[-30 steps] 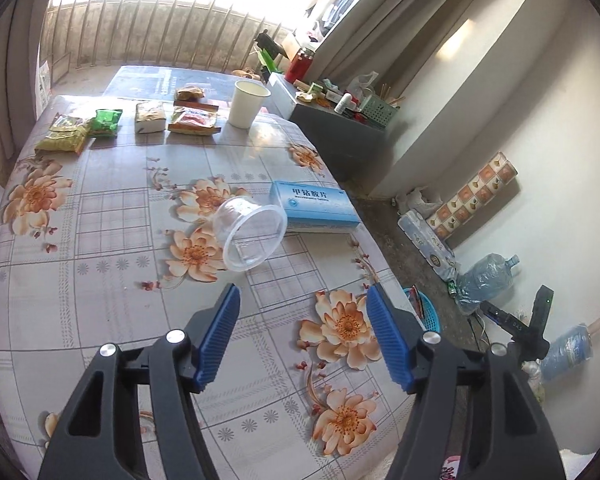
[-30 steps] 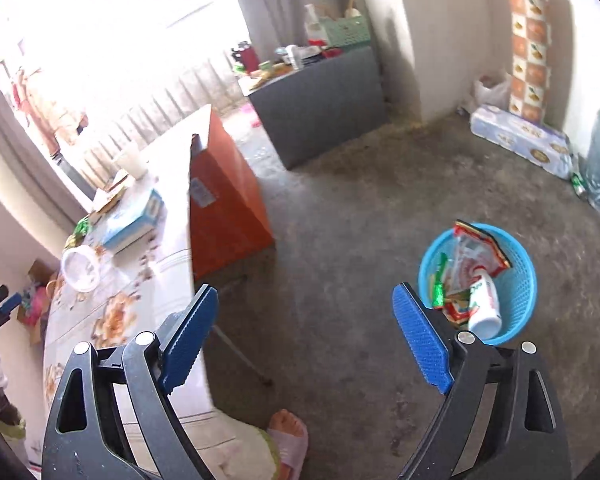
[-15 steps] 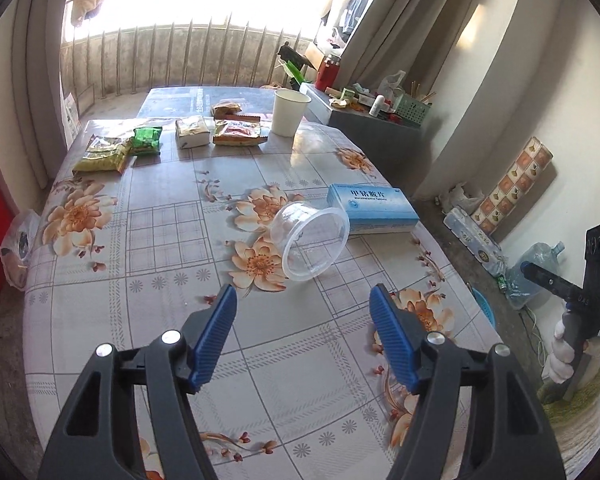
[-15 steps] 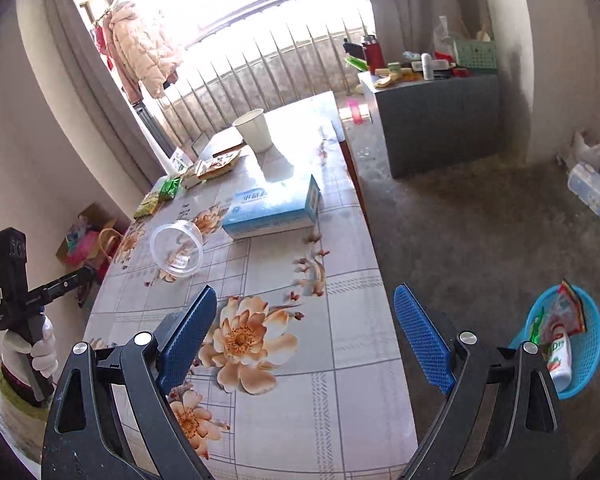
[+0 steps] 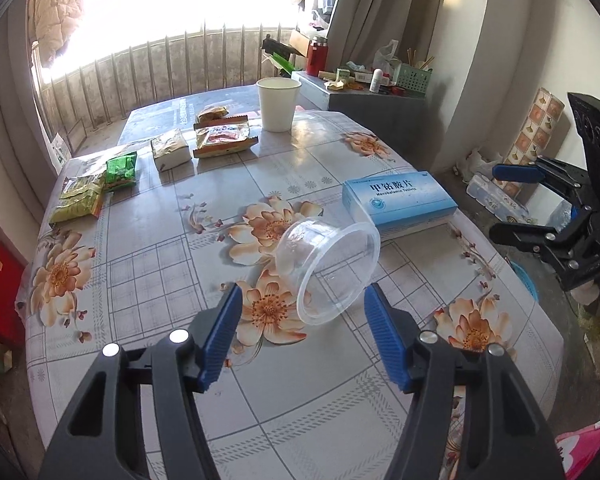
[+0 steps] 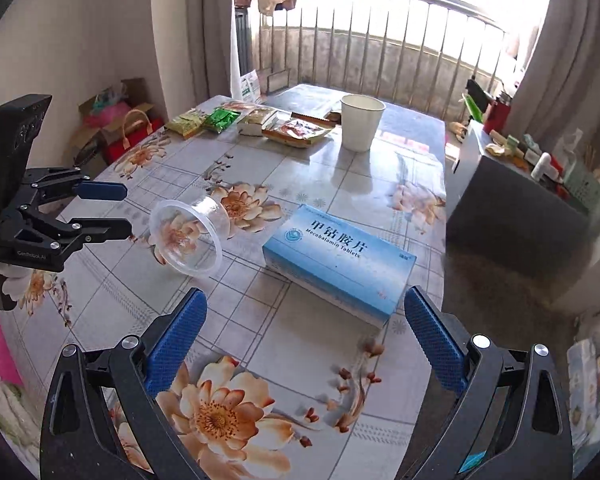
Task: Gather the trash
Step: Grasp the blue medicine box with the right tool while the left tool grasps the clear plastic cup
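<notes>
A clear plastic cup [image 5: 327, 268] lies on its side on the floral tablecloth, mouth toward my left gripper [image 5: 303, 330], which is open and empty just short of it. The cup also shows in the right wrist view [image 6: 188, 238]. A blue tablet box [image 6: 338, 262] lies flat just ahead of my right gripper [image 6: 306, 332], which is open and empty above the table's near edge. The box also shows in the left wrist view [image 5: 400, 200]. Snack packets [image 5: 224, 140] and a white paper cup [image 5: 278, 104] sit at the far end.
The blue trash basket [image 5: 524, 280] peeks out on the floor past the table's right edge. A grey cabinet [image 6: 520, 196] with clutter stands to the right. Boxes and bags [image 6: 116, 128] lie on the floor to the left. A railing and a window lie beyond.
Both grippers have swung toward the table. The right one turned from the floor basket to face the blue box. The left one has closed in on the clear cup.
</notes>
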Tool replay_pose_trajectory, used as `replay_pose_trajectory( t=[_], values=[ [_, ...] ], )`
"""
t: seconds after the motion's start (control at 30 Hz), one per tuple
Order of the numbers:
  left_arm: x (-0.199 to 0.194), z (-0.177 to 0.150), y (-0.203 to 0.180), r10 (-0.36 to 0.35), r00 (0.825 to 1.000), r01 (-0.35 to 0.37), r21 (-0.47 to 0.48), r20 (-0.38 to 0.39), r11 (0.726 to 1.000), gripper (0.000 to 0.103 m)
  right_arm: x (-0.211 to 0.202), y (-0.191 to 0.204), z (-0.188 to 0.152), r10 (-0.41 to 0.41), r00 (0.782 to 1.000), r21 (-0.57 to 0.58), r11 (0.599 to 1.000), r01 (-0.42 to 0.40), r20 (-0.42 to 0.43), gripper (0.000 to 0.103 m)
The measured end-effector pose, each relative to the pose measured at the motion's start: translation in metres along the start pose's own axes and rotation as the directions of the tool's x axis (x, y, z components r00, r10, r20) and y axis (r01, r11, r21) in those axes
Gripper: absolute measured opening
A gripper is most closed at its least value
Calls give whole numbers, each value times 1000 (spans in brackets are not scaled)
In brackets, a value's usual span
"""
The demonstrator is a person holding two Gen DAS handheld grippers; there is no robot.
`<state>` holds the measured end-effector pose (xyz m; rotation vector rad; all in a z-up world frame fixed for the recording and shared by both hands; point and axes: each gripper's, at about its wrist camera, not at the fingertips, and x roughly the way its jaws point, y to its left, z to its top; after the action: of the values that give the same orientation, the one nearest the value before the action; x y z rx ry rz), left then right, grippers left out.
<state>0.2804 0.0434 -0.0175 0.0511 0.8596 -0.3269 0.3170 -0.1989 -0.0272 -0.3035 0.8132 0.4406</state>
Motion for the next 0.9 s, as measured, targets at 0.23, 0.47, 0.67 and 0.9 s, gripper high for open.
replay_pose_trajectory(
  t=[0.23,0.47,0.67,0.9],
  values=[
    [22,8,-5,-27,999,28,26,-27,999,50,65,-52,36,130,989,140,983,-119,-68,95],
    [37,10,7,-39,998,37,-27,-56,999,27,116,-92,44,235,966,388,904,-179,-104,95],
    [39,10,14,-44,997,41,-50,-60,998,11,120,-81,34,256,949,348,920,-181,-184,95],
    [37,5,14,-52,997,48,-64,-64,997,5,97,-48,17,249,932,223,956,-192,-263,95]
  ],
)
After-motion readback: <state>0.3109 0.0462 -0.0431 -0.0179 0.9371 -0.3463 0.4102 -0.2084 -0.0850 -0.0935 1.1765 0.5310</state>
